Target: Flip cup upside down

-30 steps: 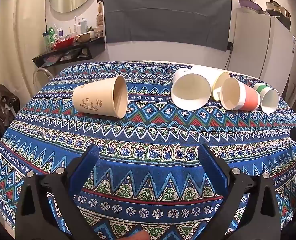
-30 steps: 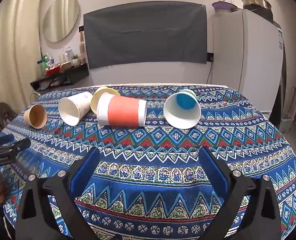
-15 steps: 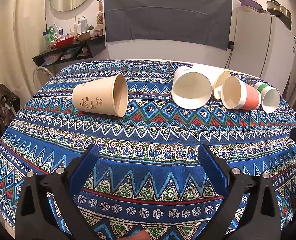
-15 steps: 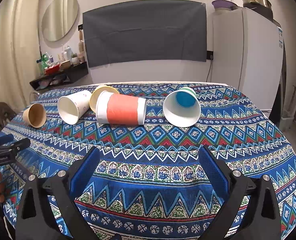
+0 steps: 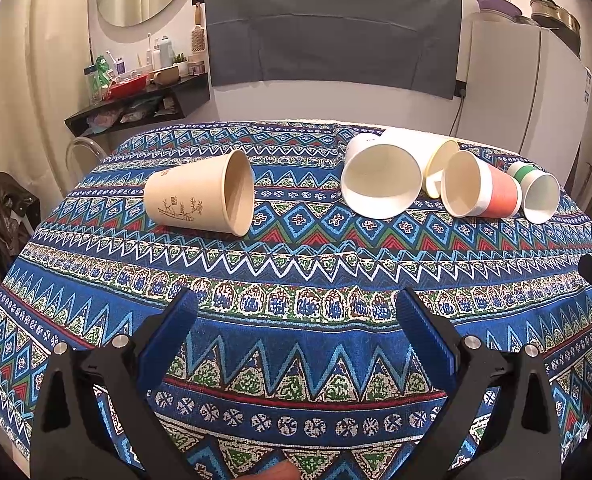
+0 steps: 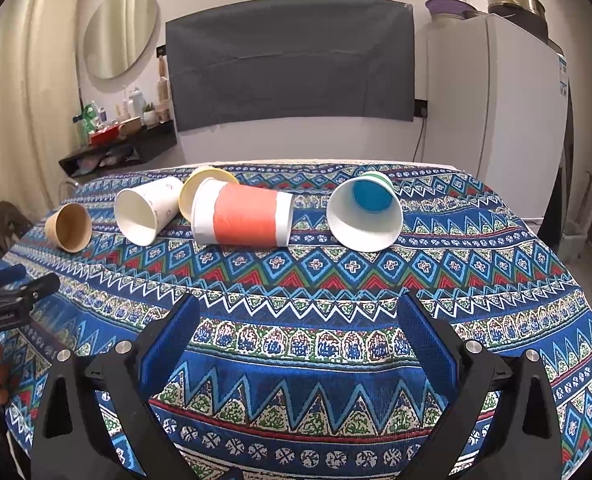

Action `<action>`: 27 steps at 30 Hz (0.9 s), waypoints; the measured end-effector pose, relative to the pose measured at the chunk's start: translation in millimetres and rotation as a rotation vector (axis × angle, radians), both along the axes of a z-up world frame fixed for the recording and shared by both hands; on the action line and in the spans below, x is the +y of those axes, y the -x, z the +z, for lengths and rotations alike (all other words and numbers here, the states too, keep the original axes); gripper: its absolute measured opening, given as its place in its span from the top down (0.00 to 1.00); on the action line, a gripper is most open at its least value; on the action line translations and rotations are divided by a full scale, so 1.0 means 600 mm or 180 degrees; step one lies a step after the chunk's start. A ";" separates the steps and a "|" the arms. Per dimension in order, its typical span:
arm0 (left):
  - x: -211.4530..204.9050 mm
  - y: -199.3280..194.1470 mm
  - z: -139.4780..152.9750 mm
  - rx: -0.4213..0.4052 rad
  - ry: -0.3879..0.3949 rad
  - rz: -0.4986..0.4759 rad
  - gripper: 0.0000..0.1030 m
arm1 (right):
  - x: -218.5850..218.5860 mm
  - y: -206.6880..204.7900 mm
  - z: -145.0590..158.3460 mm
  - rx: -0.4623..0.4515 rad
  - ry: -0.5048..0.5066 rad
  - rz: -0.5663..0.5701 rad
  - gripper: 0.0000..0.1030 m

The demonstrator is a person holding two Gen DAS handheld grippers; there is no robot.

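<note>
Several paper cups lie on their sides on the patterned tablecloth (image 5: 296, 272). A tan cup (image 5: 200, 200) lies at the left; it also shows in the right wrist view (image 6: 69, 227). A white cup (image 5: 380, 178), a yellow-rimmed cup (image 5: 440, 160), an orange-banded cup (image 5: 480, 190) and a green-striped cup (image 5: 538, 192) lie at the right. The right wrist view shows the white cup (image 6: 146, 210), the yellow-rimmed cup (image 6: 206, 180), the orange-banded cup (image 6: 242, 218) and the green-striped cup (image 6: 366, 212). My left gripper (image 5: 296, 312) is open and empty, short of the cups. My right gripper (image 6: 298, 316) is open and empty too.
A white fridge (image 6: 496, 112) stands at the back right with pots on top. A dark shelf (image 5: 136, 108) with bottles hangs on the left wall. A chair with a dark jacket (image 5: 0, 216) stands at the table's left edge.
Both grippers have crept slightly forward toward the cups and stayed open. No cup has moved.
</note>
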State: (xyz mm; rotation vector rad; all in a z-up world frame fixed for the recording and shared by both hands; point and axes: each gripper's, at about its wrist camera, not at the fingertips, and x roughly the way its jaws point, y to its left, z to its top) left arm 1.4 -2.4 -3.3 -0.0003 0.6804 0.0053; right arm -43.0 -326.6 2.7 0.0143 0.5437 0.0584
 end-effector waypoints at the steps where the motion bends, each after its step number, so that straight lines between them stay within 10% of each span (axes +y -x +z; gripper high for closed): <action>1: -0.001 0.000 0.000 0.0000 0.0001 -0.0011 0.06 | 0.000 0.000 0.000 0.0002 -0.0004 0.0004 0.08; 27: 0.001 0.000 0.001 0.0011 -0.0067 0.0034 0.06 | 0.002 -0.001 -0.001 0.0057 -0.0013 0.0024 0.08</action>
